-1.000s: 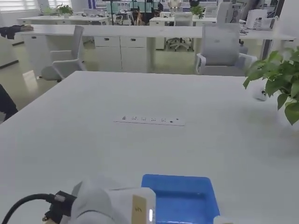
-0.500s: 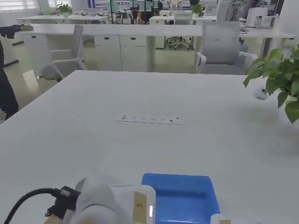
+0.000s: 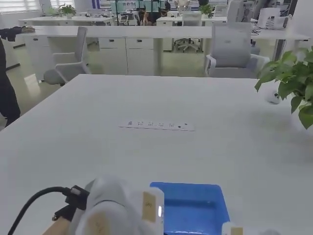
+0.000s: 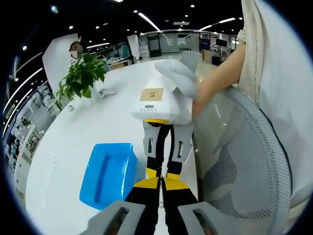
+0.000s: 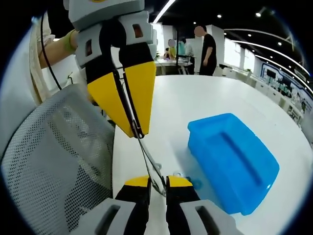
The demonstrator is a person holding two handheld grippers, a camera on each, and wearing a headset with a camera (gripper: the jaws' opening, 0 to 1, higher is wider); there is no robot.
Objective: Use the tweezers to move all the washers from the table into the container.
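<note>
Tweezers: thin metal pair, spanning from the left gripper at 12 o'clock down to the right gripper at 6 o'clock in the right gripper view, held above the table edge.
Washers: small ringlike specks on the table at 1 o'clock of the right tips, just beside the container. They are too small to be sure of.
Container: blue open tray, at 2 o'clock of the right tips. In the head view it sits at 6 o'clock.
Left gripper: yellow jaws together, clamped on the upper end of the tweezers.
Right gripper: jaws narrowly apart, with the lower end of the tweezers between them. Whether they press it cannot be told.
Table: white, with a socket strip at centre and a plant at 3 o'clock.
Chair: grey mesh back, at 9 o'clock of the right jaws.
Step in hand: judged to be settling the tweezers between the two grippers, with no washer picked up yet.
Next move: judged to need one firm grip on the tweezers, then their tips lowered to a speck at 1 o'clock.
</note>
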